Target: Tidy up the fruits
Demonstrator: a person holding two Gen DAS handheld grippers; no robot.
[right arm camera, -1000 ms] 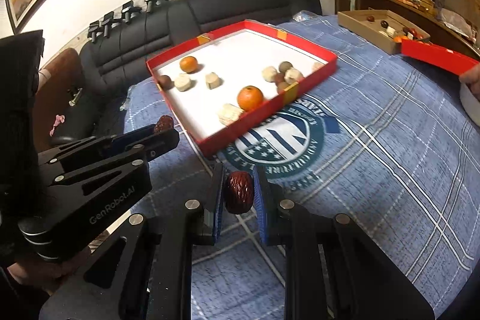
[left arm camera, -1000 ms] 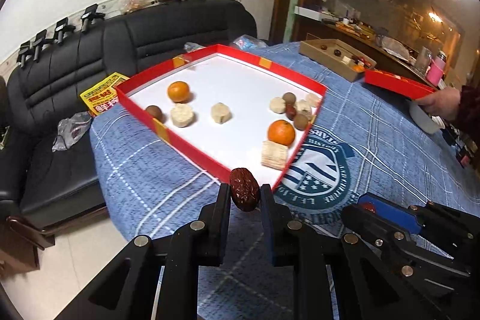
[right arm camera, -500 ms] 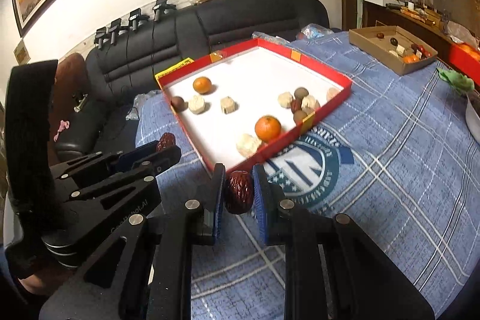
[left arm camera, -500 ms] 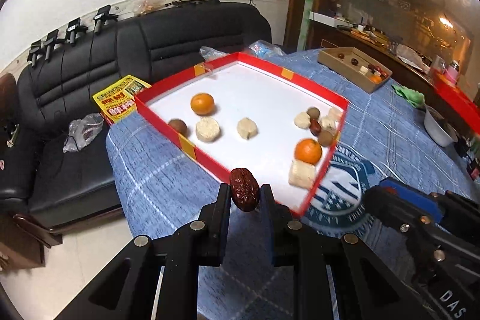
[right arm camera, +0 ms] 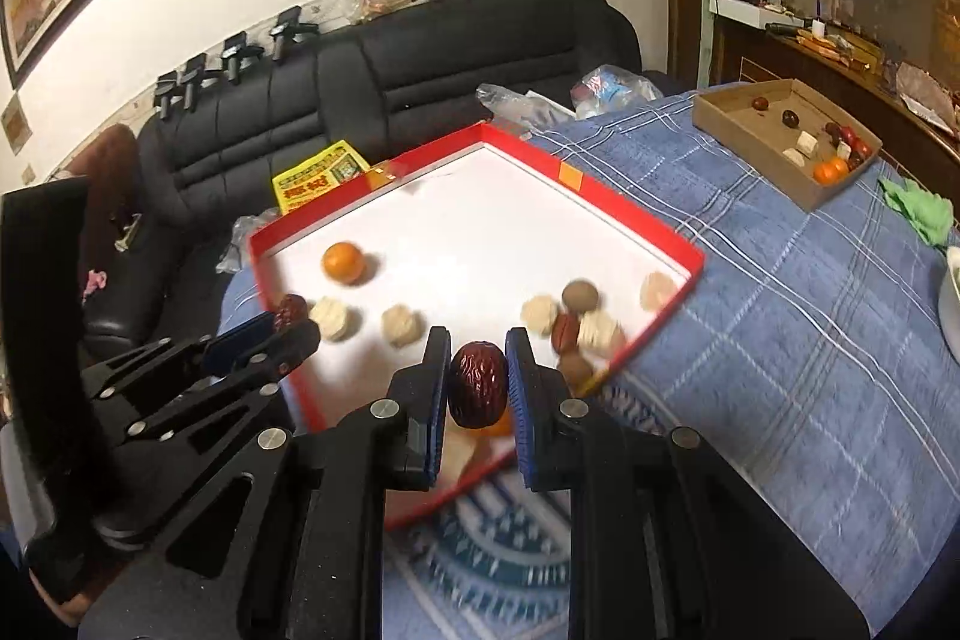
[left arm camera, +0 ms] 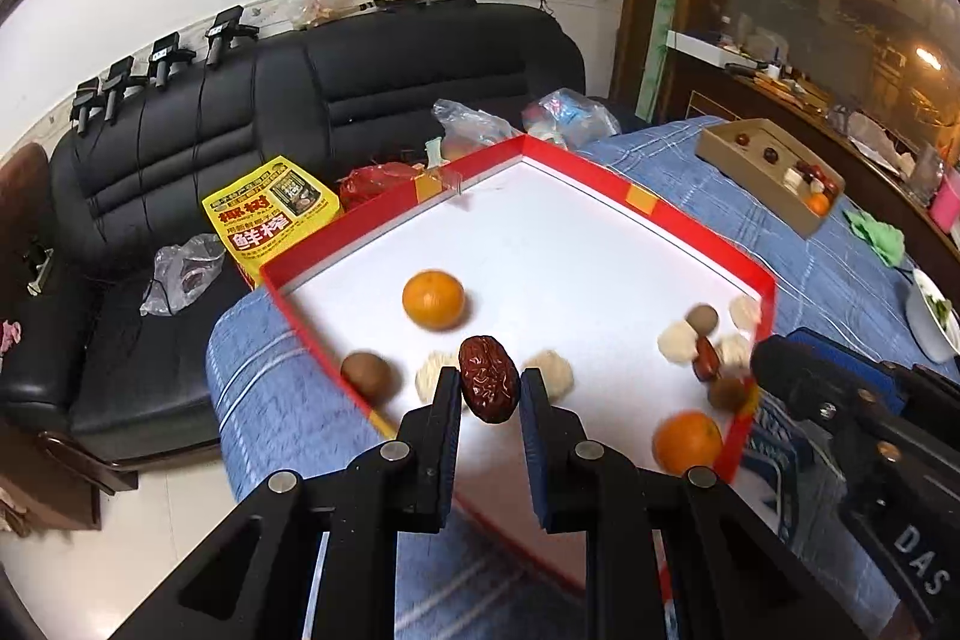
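My left gripper [left arm camera: 489,388] is shut on a wrinkled dark red date [left arm camera: 488,377], held over the near left part of a red-rimmed white tray [left arm camera: 708,238]. My right gripper [right arm camera: 478,388] is shut on a second red date [right arm camera: 477,383], over the tray's [right arm camera: 630,208] near edge. In the tray lie two oranges [left arm camera: 433,298] [left arm camera: 687,441], pale cut pieces [left arm camera: 549,370], brown round fruits [left arm camera: 366,371] and a date [left arm camera: 707,359]. The left gripper [right arm camera: 288,319] also shows at the left of the right wrist view. An orange behind my right fingers is mostly hidden.
The tray sits on a blue checked tablecloth [right arm camera: 780,316]. A brown cardboard tray [right arm camera: 780,142] with small fruits stands at the far right. A black sofa [left arm camera: 300,112] with a yellow packet [left arm camera: 270,214] and plastic bags lies beyond the table's far edge. A white bowl [left arm camera: 933,316] is at right.
Both grippers have moved forward from over the cloth to over the tray's near edge, each still holding its date. The hand and red box seen far right earlier are out of view.
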